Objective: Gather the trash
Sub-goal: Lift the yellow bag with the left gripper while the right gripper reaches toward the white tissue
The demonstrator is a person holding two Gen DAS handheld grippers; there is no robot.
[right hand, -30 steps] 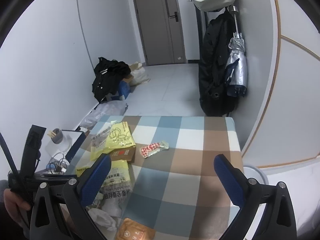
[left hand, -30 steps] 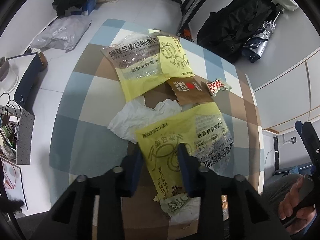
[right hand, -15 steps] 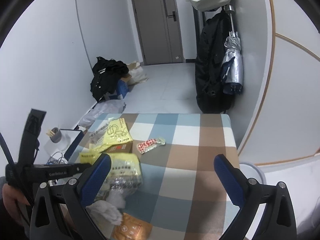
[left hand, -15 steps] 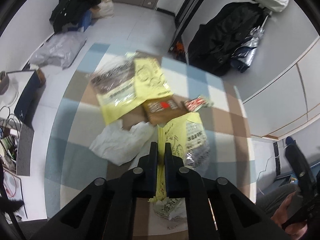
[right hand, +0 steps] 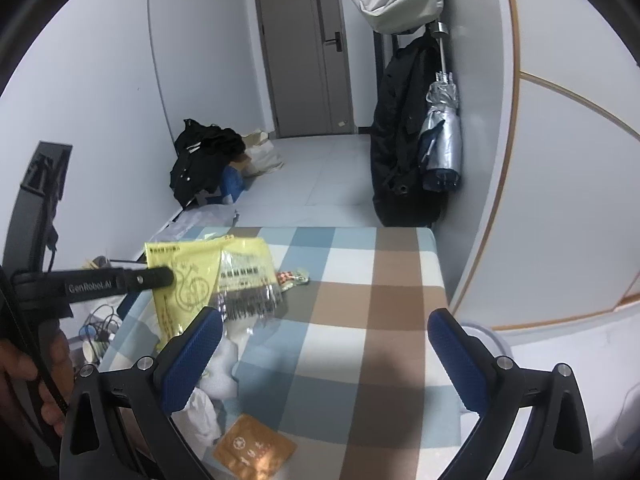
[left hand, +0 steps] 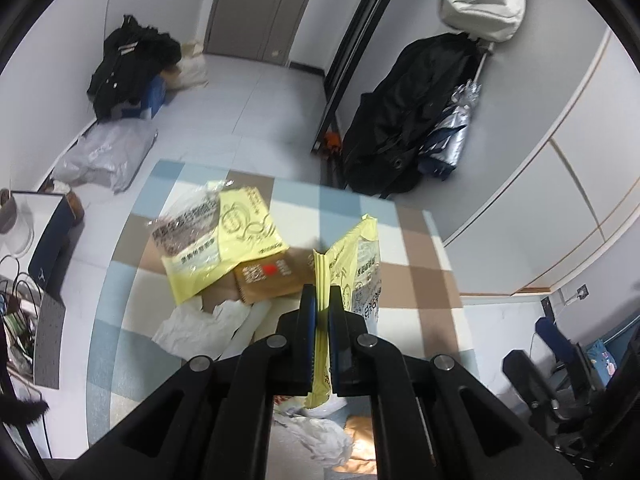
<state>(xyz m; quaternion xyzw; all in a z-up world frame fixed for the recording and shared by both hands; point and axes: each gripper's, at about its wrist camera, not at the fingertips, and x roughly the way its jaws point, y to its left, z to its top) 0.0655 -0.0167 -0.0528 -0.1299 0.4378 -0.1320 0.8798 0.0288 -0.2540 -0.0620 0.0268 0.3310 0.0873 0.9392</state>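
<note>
My left gripper [left hand: 322,294] is shut on the edge of a yellow plastic bag [left hand: 354,264], which hangs lifted above the checked table [left hand: 416,280]. In the right wrist view the same bag [right hand: 192,276] dangles from the left gripper [right hand: 168,277] at the table's left side. A second yellow bag [left hand: 224,240], a brown paper bag [left hand: 268,280] and crumpled white paper [left hand: 200,324] lie on the table. My right gripper [right hand: 324,320] stands open over the cloth with nothing between its fingers. A red-and-white wrapper [right hand: 294,276] and an orange packet [right hand: 254,448] lie nearby.
A black coat [right hand: 400,152] and a folded silver umbrella [right hand: 442,136] hang at the far right wall. Dark clothes [left hand: 128,68] and a grey bag [left hand: 104,156] sit on the floor. A side table with cables [left hand: 24,304] stands left; an office chair [left hand: 560,380] right.
The left gripper closed on the near yellow bag and lifted it off the table, tilting upward. The right gripper stayed open and drifted slightly sideways.
</note>
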